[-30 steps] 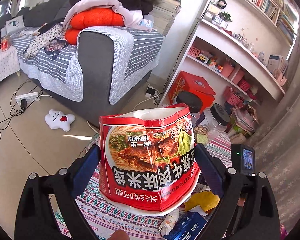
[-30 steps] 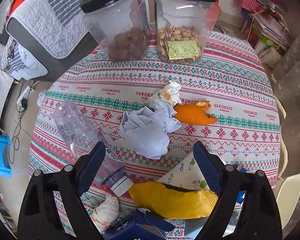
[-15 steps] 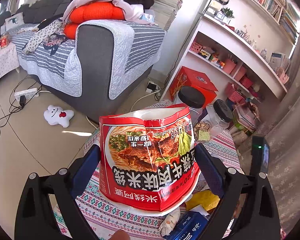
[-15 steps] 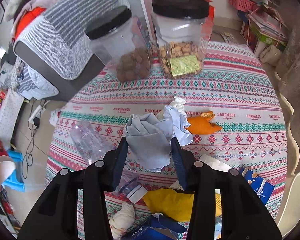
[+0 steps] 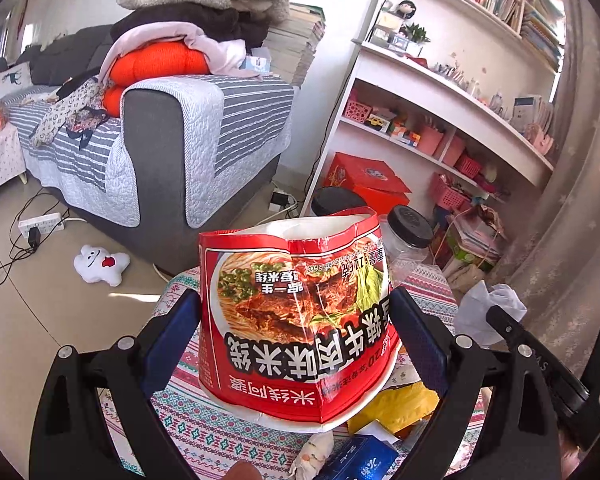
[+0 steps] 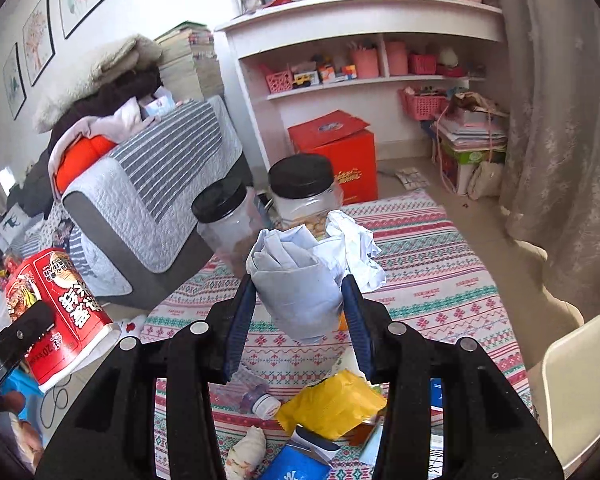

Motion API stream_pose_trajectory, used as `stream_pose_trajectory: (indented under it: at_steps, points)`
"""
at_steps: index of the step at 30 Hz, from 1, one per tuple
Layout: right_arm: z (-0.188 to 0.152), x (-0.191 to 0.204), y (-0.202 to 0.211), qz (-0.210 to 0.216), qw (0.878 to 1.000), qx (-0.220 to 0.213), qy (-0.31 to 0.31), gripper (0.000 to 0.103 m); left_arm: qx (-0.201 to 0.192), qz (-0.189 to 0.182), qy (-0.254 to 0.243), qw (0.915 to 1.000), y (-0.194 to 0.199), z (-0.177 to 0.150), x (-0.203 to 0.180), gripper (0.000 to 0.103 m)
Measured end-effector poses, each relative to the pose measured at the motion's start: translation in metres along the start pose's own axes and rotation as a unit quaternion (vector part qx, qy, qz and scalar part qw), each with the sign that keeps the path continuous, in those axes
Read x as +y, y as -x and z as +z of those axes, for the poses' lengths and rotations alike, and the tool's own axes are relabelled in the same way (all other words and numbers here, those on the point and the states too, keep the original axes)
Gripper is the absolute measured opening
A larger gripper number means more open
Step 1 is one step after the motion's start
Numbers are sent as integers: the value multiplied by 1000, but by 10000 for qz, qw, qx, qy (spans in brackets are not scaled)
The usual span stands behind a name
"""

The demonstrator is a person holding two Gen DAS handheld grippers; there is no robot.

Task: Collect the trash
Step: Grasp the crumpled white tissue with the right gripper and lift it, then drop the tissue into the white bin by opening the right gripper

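1. Left wrist view: the left tool is clenched on a red instant noodle cup in the lower middle of the frame. Both blue pads press on the cup's sides, and its wall is dented. The cup is held upside down, above the bench, which has a patterned cloth.
2. In the same view, at the right edge, a crumpled white paper shows just beside the dark body of the other tool. A yellow wrapper lies on the bench in the lower right, under the cup's rim, and a blue box lies at the bottom of the frame. A jar with a black lid stands behind the cup.
3. Right wrist view: the right tool grasps the crumpled white paper in the middle of the frame. The pads touch both sides of the paper, and it is lifted off the bench.
4. In this view the noodle cup is at the left edge. The yellow wrapper, a small white cap and the blue box lie on the bench in the lower part of the frame. Two jars with black lids stand behind the paper.
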State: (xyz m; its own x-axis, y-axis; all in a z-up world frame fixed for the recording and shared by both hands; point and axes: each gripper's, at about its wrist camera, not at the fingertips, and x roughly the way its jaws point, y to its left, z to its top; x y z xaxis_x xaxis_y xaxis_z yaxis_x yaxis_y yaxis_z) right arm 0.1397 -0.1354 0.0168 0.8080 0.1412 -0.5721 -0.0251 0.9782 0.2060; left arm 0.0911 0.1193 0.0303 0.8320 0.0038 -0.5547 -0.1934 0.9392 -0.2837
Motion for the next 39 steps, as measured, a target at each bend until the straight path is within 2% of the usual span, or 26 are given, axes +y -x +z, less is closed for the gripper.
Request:
stream_pose_trajectory:
  at_steps: [5,10,12,16,19,21,23,25,27,31,39]
  points:
    - [0,-35,39,-890,9939,-645,-84,42,-17,-147,-146,9998,1,-6,-25,91]
    - [-2,-87,73,-1927,9750,-1043,-370,43,56,-269,-376,9989,-4,-20,-54,91]
    - [-4,-114,78,-2269,9673,-973,-587,43,102,-308,-477,9983,-6,-27,-66,91]
    - [-13,-175,82,-2766,9518,-558,-1200,43,171,-375,-714,9966,-9,-40,-90,91]
    - [-20,-209,86,-2918,9438,-314,-1518,45,216,-433,-851,9952,-11,-50,-107,91]
    - [-21,-226,91,-2984,9388,-220,-1705,51,303,-539,-907,9940,-12,-57,-118,91]
    - [-25,-236,104,-3041,9318,-312,-1957,85,387,-662,-999,9920,-13,-63,-130,91]
    - [-26,-243,121,-3289,9184,-629,-2105,97,386,-784,-1139,9896,-11,-68,-147,91]
    - [-22,-252,138,-3426,9100,-902,-2156,96,324,-904,-1218,9879,-7,-72,-163,92]
    - [-21,-277,164,-3698,8901,-1253,-2351,96,577,-1346,-1320,9804,-6,-84,-205,92]
    - [-26,-322,197,-3952,8597,-1515,-2859,96,924,-2024,-1654,9608,-11,-118,-317,92]
